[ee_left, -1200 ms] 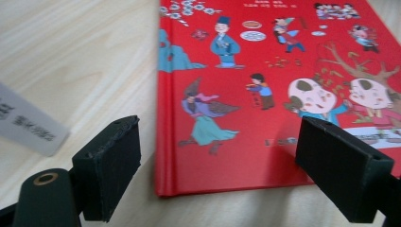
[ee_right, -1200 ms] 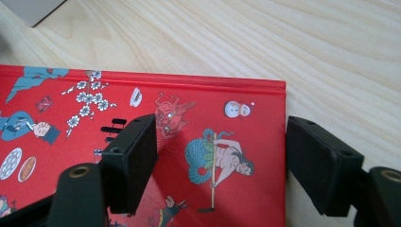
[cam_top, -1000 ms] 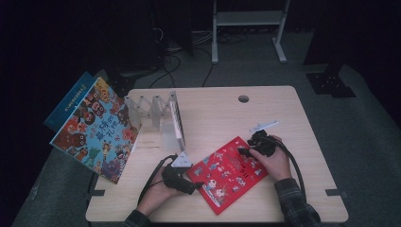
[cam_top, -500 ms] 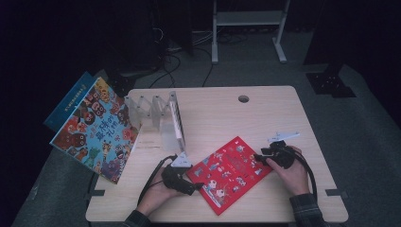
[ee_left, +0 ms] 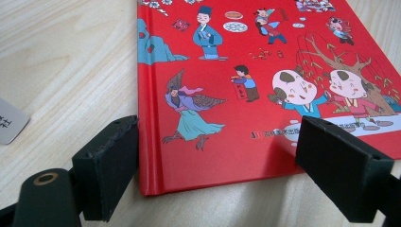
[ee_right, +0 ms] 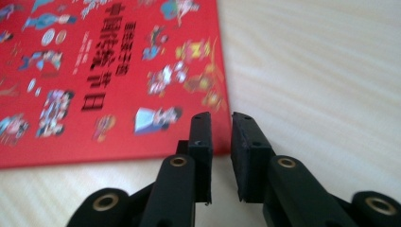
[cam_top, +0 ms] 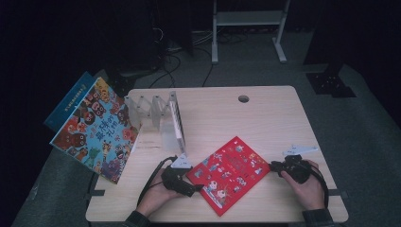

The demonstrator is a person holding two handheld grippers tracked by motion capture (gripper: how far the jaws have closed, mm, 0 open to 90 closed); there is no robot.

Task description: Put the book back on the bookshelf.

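A red picture book (cam_top: 229,175) lies flat on the wooden table (cam_top: 246,123) near the front edge. My left gripper (cam_top: 196,188) rests at the book's lower left corner, open. Its wide jaws stand astride that corner (ee_left: 217,165), one pad (ee_left: 111,170) beside the spine, and neither presses on the cover (ee_left: 265,71). My right gripper (cam_top: 274,166) is low over bare wood just off the book's right corner (ee_right: 108,80). Its jaws (ee_right: 221,142) have just been closing to a narrow gap, with nothing between them.
A colourful picture book (cam_top: 97,130) leans off the table's left edge, a blue book (cam_top: 71,99) behind it. A clear folding book rack (cam_top: 151,113) holds a white upright book (cam_top: 177,120). A cable hole (cam_top: 243,99) sits at the back. A white card (ee_left: 9,120) lies near the left gripper.
My right gripper has slid to the right, off the red book onto bare table, and its jaws have narrowed. The left gripper and the book have stayed put.
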